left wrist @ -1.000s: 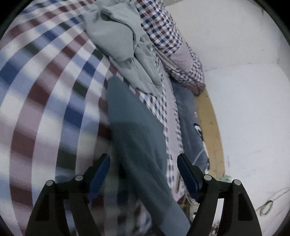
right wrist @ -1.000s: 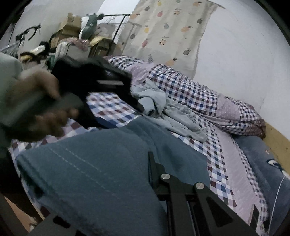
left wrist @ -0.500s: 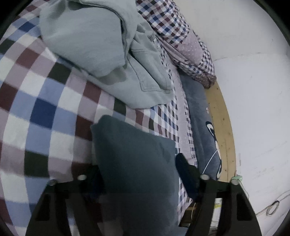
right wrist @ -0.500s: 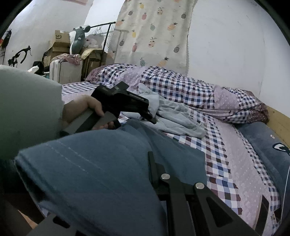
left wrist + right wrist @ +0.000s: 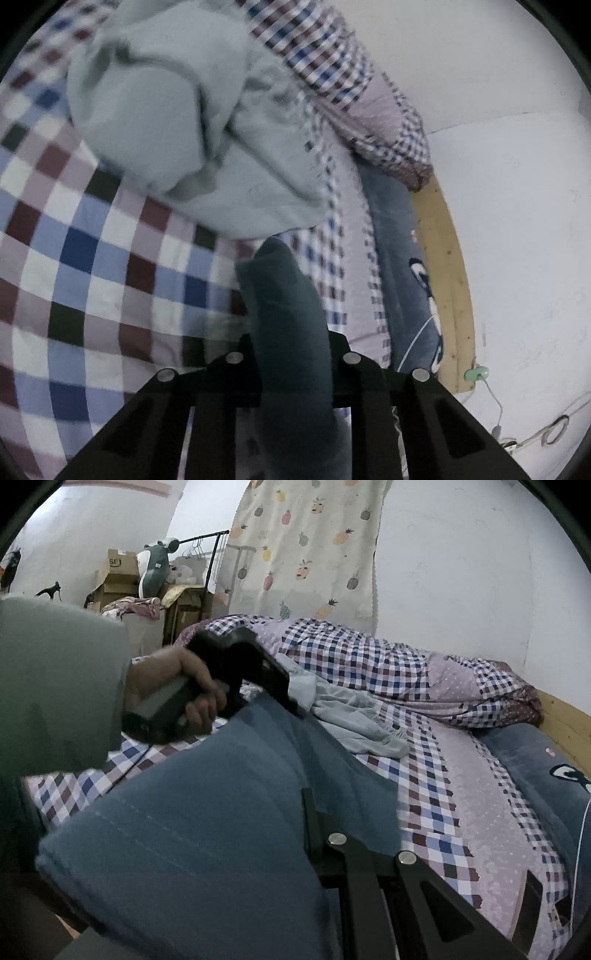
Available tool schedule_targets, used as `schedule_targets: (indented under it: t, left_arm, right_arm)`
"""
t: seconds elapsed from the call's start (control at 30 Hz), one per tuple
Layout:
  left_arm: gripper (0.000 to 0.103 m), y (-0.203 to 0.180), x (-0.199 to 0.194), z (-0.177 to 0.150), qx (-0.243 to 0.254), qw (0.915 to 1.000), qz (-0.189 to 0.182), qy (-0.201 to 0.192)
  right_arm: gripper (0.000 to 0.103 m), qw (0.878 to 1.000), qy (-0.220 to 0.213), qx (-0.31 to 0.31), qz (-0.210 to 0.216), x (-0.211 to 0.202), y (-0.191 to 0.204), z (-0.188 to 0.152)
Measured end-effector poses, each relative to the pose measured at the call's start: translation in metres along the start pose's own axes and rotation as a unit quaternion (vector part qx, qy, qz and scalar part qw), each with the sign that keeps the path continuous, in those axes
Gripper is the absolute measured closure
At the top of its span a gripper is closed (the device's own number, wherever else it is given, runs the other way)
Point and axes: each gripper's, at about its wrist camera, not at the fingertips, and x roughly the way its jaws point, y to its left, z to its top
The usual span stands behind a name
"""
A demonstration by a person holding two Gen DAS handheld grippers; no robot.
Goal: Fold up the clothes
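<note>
1. Blue garment [image 5: 207,812]: lifted over the checked bed [image 5: 92,277], near edge.
2. Left gripper [image 5: 291,332]: clamped on a bunched fold.
3. Right gripper [image 5: 314,834]: apparently clamped; fingers hidden by cloth.
4. Step: carrying the fold across. Next: lay flat, release.

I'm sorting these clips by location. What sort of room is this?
Most likely a lived-in bedroom: a bed with a checked sheet and rumpled quilt, plus a clothes rack by stacked boxes.

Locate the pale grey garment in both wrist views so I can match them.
Left wrist: pale grey garment fills upper left, crumpled on the checked sheet.
Right wrist: pale grey garment at centre, past the dark blue cloth.
Shared landmark: wooden bed frame along the wall.
</note>
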Motion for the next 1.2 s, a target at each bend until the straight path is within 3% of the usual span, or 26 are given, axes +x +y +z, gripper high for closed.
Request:
schedule_targets:
  t: [0.27, 0.53, 0.8, 1.0, 1.2]
  left_arm:
    - [0.086, -0.048, -0.084, 0.006, 0.016, 0.9978, -0.006, -0.063]
    - [0.086, -0.055, -0.226, 0.029, -0.006, 0.9879, 0.013, -0.155]
    - [0.086, -0.012, -0.386, 0.063, -0.046, 0.9632, 0.065, -0.256]
    - [0.086, 0.043, -0.492, 0.083, -0.080, 0.9372, 0.098, -0.325]
    - [0.086, 0.110, -0.568, 0.087, -0.120, 0.9124, 0.109, -0.376]
  right_arm:
    - [0.097, 0.999, -0.030, 0.029, 0.035, -0.022, -0.012, 0.044]
    - [0.097, 0.985, -0.064, 0.035, 0.154, -0.002, 0.006, 0.139]
    - [0.097, 0.956, -0.069, 0.014, 0.284, 0.080, 0.079, 0.242]
    - [0.097, 0.941, -0.070, -0.027, 0.331, 0.152, 0.168, 0.296]
    - [0.097, 0.932, -0.069, -0.059, 0.350, 0.216, 0.257, 0.331]
